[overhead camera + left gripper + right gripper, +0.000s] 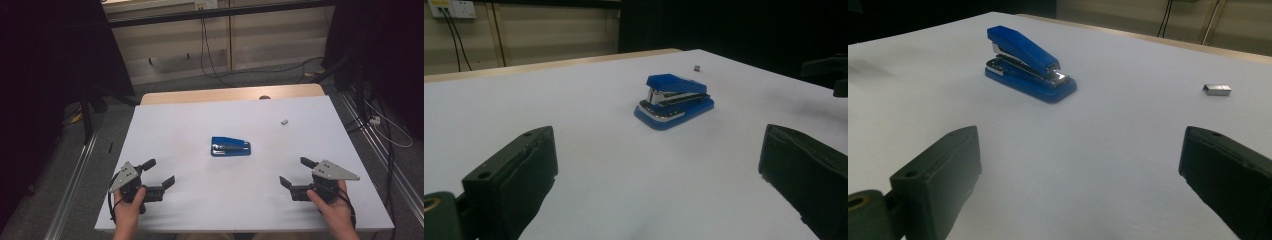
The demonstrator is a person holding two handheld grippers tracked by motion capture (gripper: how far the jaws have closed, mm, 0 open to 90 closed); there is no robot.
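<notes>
A blue stapler lies near the middle of the white table, also seen as the stapler and the stapler. A small strip of staples rests farther back on the right; the strip shows closer in the right gripper view. My left gripper sits near the front left edge, open, with nothing between its jaws. My right gripper sits near the front right edge, also open and empty. Both point inward toward the stapler and stand well apart from it.
A wooden strip borders the table's far side. Beyond it are a wall with cables and dark stands at both sides. Metal rails run along the floor left and right.
</notes>
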